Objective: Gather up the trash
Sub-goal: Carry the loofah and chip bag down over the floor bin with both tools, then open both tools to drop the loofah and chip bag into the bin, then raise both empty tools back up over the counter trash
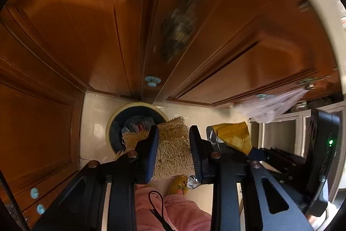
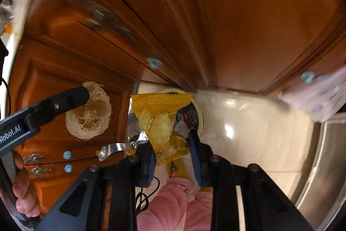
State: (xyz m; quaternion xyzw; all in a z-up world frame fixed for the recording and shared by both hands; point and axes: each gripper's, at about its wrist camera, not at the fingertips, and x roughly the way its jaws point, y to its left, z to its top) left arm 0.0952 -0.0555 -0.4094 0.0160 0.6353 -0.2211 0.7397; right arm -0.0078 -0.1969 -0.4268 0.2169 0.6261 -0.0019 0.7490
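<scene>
My left claw (image 1: 174, 149) grips a tan, fibrous loofah sponge (image 1: 173, 144) at centre frame, over the round, cream-rimmed trash bin (image 1: 112, 120). My right claw (image 2: 172, 152) clamps a crumpled yellow foil chip bag (image 2: 161, 120) at centre frame.

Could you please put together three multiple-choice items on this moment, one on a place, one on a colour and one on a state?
1. Where does the round bin stand?
A. on a counter
B. on the pale floor at the foot of the wooden cabinets
C. inside a drawer

2. What colour is the outside of the chip bag?
A. yellow
B. green
C. blue

3. What is the state of the left tool?
A. open and empty
B. shut on the loofah sponge
C. shut on a bottle

Answers:
1 B, the bin sits on the floor below the cabinet doors.
2 A, the bag in the right tool is yellow with a silver lining.
3 B, the fibrous sponge is pinched between its two fingers.
</scene>
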